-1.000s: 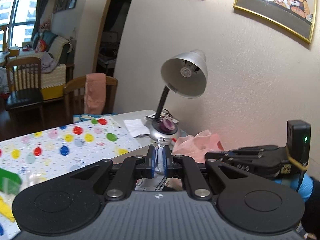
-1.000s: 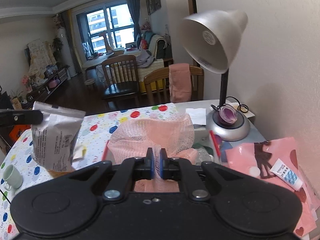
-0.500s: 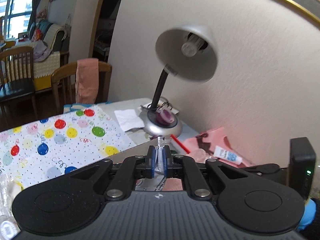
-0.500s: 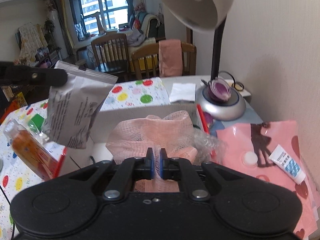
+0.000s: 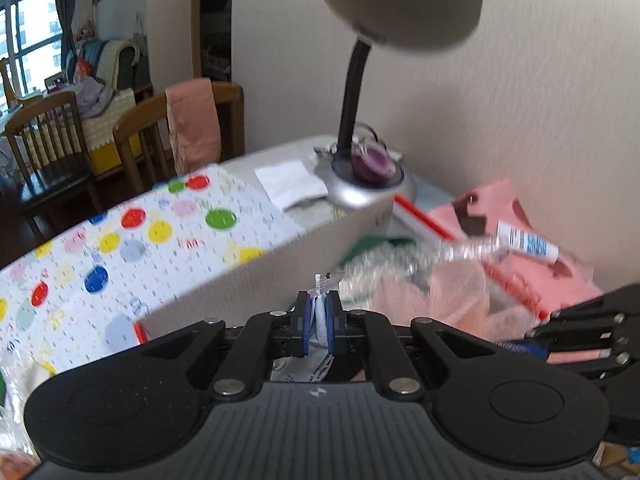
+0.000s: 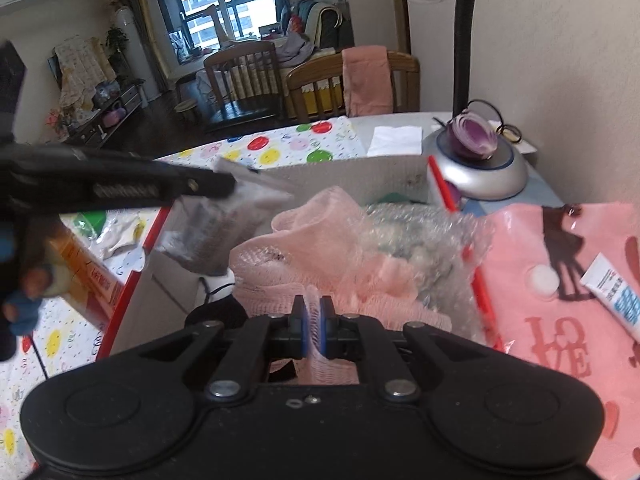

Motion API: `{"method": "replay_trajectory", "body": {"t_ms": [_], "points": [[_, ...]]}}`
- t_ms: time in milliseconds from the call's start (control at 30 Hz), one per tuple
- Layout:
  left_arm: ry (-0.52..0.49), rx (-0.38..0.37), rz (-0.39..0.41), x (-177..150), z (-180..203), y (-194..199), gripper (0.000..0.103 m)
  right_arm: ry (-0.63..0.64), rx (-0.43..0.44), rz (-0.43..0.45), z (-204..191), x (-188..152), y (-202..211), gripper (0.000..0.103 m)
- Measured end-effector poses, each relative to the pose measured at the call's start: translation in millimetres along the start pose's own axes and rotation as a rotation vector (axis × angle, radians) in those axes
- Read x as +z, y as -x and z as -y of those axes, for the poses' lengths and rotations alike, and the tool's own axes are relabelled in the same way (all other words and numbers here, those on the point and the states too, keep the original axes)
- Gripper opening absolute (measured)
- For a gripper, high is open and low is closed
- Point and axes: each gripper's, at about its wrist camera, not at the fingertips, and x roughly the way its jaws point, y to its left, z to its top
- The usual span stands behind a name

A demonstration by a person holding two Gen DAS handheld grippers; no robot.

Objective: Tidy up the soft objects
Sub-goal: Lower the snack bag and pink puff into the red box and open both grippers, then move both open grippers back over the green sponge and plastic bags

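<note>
My left gripper (image 5: pixel 318 310) is shut on the top edge of a grey printed pouch (image 5: pixel 320 284). In the right wrist view that gripper (image 6: pixel 222 182) comes in from the left and the pouch (image 6: pixel 216 232) hangs blurred over the open cardboard box (image 6: pixel 132 296). Pink mesh cloth (image 6: pixel 320 240) is pinched in my shut right gripper (image 6: pixel 313 314) and spreads over the box's contents, beside crumpled bubble wrap (image 6: pixel 416 240). From the left wrist view the right gripper (image 5: pixel 568 336) shows at the right edge above the mesh (image 5: pixel 420 296).
A desk lamp (image 6: pixel 480 168) stands behind the box, its base carrying a purple onion half (image 6: pixel 472 138). A pink LOVE bag (image 6: pixel 560 300) with a white tube (image 6: pixel 616 292) lies to the right. An orange carton (image 6: pixel 80 268) sits left on the dotted tablecloth (image 5: pixel 120 248). Wall close on the right.
The left gripper has swung right and down with the pouch, from beside the box to over it. The right gripper has sunk toward the box with the pink mesh.
</note>
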Motion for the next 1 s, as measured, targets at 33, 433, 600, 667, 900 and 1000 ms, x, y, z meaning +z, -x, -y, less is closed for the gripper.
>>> {"method": "replay_trajectory", "body": {"t_ms": [33, 433, 600, 667, 900, 1000], "points": [[-0.002, -0.001, -0.012, -3, 2, -3, 0.007, -0.005, 0.006, -0.002, 1, -1, 0, 0.005], [0.039, -0.04, -0.121, -31, 9, -20, 0.008, -0.07, 0.064, 0.008, 8, 0, 4, 0.016], [0.051, -0.05, -0.131, -35, 11, -17, 0.011, -0.077, 0.065, 0.011, 8, 1, 7, 0.019], [0.063, -0.06, -0.137, -37, 10, -16, 0.012, -0.076, 0.068, 0.01, 7, 1, 8, 0.021], [0.071, -0.07, -0.121, -40, 9, -3, 0.059, -0.068, 0.053, 0.017, 3, 3, 14, 0.04], [0.067, -0.078, -0.099, -41, 8, 6, 0.061, -0.077, 0.045, 0.02, 5, 4, 17, 0.043]]}}
